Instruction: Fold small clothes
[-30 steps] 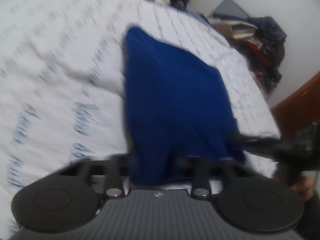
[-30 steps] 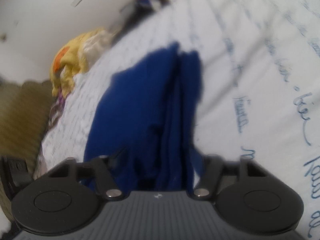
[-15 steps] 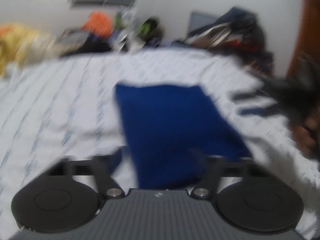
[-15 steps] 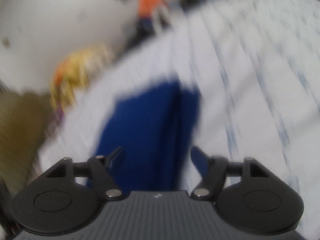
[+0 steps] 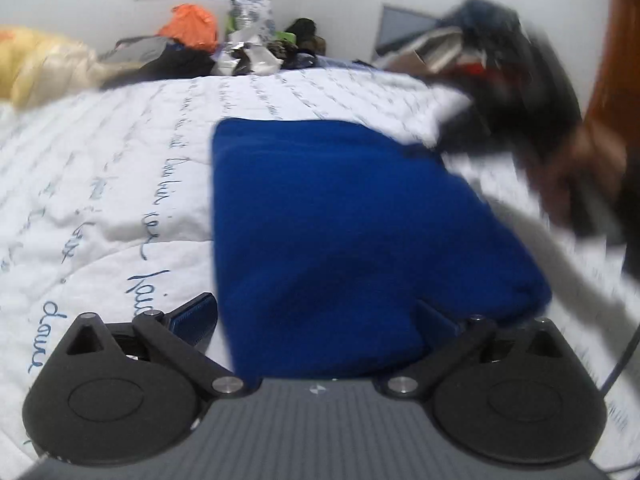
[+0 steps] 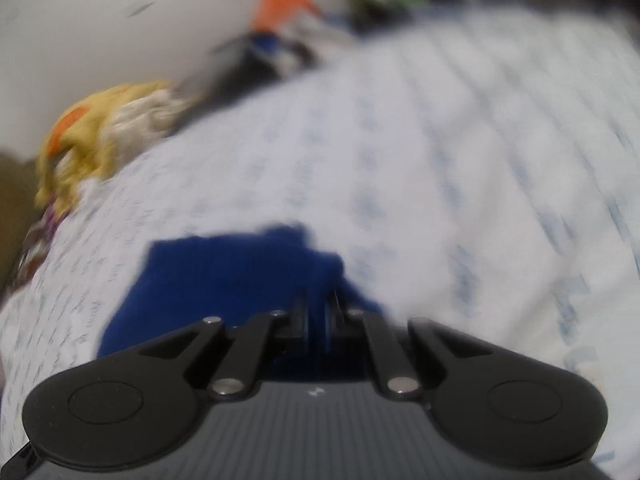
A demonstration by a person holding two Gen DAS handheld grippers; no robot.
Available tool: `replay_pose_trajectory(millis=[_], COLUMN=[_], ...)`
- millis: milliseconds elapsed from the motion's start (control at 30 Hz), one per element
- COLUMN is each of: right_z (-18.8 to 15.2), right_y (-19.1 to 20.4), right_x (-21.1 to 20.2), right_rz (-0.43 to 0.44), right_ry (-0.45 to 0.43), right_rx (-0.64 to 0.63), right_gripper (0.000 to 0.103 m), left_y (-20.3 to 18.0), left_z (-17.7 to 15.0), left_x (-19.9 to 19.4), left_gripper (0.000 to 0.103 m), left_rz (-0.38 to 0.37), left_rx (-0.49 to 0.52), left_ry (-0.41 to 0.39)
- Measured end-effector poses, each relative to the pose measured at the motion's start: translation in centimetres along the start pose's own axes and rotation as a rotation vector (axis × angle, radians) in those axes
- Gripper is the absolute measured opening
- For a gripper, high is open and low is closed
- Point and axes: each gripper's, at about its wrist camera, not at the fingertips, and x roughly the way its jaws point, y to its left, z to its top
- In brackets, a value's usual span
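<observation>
A folded blue cloth (image 5: 340,220) lies flat on the white bed cover (image 5: 120,160) with blue writing. My left gripper (image 5: 314,318) is at its near end, jaws opening wide. The cloth's end lies between the fingers (image 5: 192,316) and no pad presses on it. In the right wrist view the blue cloth (image 6: 224,276) sits just ahead of my right gripper (image 6: 317,316), whose jaws have closed together over its edge. Blur hides whether any fabric is caught. The left wrist view shows the right gripper (image 5: 460,144) as a dark smear by the cloth's far right corner.
A yellow bundle (image 5: 36,64) lies at the bed's far left, also visible as the yellow bundle (image 6: 92,136). An orange bag (image 5: 192,28) and clutter line the far wall. Dark clothes (image 5: 500,40) are heaped at the right, by a wooden door (image 5: 616,60).
The left gripper opened wide and let the blue cloth drop flat, and its view rolled level. The right gripper opened, then shut again while drawing back along the cloth.
</observation>
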Motion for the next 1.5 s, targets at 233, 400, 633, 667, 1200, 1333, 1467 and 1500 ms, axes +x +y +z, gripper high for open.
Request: replay_pose_trajectory(millis=[233,400,633,667,1200,1333,1467,1500], right_z=[-3.0,-7.5,-8.7,-9.1,-0.3,-0.5,1.8,2.0], right_y=[-1.3,1.8,3.8,3.8,9.7,7.0,8.7,9.8], right_x=[-6.2,-6.4,-7.6,-8.1,-0.5,3.1,1.3,0.6], right_rz=[0.094,0.165,0.142,0.132,-0.026,-0.027,-0.147,-0.122], right_ry=[-0.051,0.158,0.136,0.132,0.002,-0.009,0.036,-0.007], right_rx=[0.173,0.055,-0.113,-0.137,-0.345,-0.386,-0.341,-0.351], right_gripper=[0.078,0.080,0.014,0.014,0.034,0.038,0.043,0.043], left_y=[4.4,6.6,4.6,4.4,-3.6,-4.1,-3.9,-4.0], left_z=[1.2,2.2,3.6,3.4,2.0,0.7,0.7,0.7], left_x=[-2.3,-1.7,-2.2,-2.7,1.1,0.9,0.9,1.0], left_gripper=[0.096,0.089,0.016,0.017,0.092,0.099,0.102,0.102], left_rz=[-0.107,-0.194,-0.085,-0.057,-0.016,-0.026,-0.048,-0.047], left_rx=[-0.259,-0.431,-0.280,-0.233,0.175,0.219,0.204,0.204], left_ry=[0.084,0.139,0.227,0.219,0.013,-0.021,-0.022,-0.022])
